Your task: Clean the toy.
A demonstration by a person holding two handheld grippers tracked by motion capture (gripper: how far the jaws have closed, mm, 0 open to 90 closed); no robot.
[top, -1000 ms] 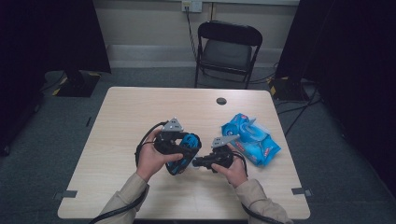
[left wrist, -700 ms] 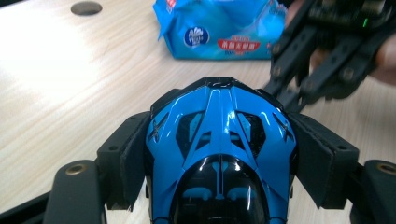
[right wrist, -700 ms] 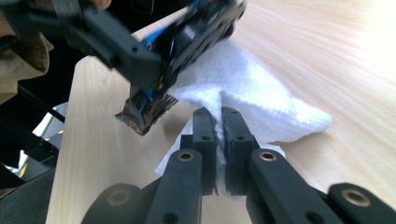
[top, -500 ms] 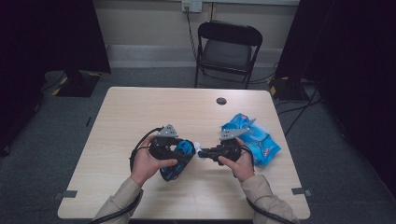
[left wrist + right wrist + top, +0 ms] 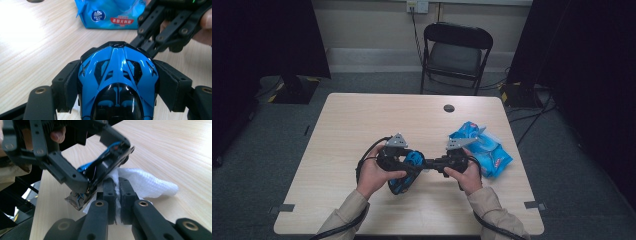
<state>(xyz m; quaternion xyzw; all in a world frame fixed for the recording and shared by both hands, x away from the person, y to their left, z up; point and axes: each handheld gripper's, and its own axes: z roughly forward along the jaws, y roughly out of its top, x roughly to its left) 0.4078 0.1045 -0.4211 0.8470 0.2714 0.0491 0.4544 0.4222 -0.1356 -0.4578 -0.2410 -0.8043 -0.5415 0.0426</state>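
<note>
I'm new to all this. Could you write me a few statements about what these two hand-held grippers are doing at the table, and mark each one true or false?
1. The left gripper clamps a blue and black toy car. True.
2. The right gripper is wide open and holds nothing. False: its jaws are shut on a white wipe.
3. A blue pack of wipes lies on the table. True.
4. The wipe is pressed near the car's underside. True.
5. A folding chair stands on the table. False: it stands on the floor beyond it.
</note>
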